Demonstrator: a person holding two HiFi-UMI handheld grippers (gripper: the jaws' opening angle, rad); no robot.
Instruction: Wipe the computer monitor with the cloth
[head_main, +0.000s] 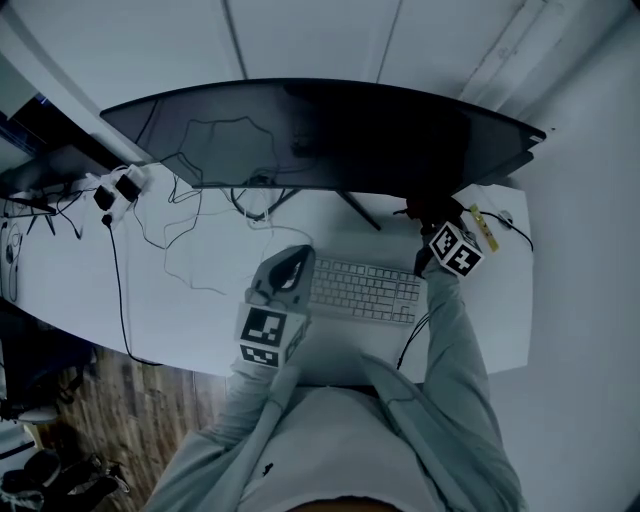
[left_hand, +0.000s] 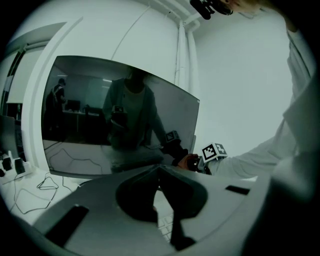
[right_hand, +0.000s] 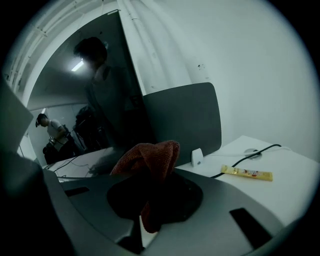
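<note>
Right gripper (right_hand: 156, 172) is clamping its fingers (right_hand: 225, 200) tight on the rust-red cloth (right_hand: 150, 157) just by the monitor's (head_main: 330, 135) lower right corner, left gripper (left_hand: 159, 169) is idling by the keyboard (head_main: 365, 290) with fingers closed on nothing, so I'm reckoning the bunched cloth wants pressing flat and sweeping lightly.

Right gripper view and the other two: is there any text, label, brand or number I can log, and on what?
Nothing reads clearly.
yellow sachet: print, too small to read.
keyboard: key legends too small.
marker cubes: square patterns, no words.
monitor, cloth: no text seen.
</note>
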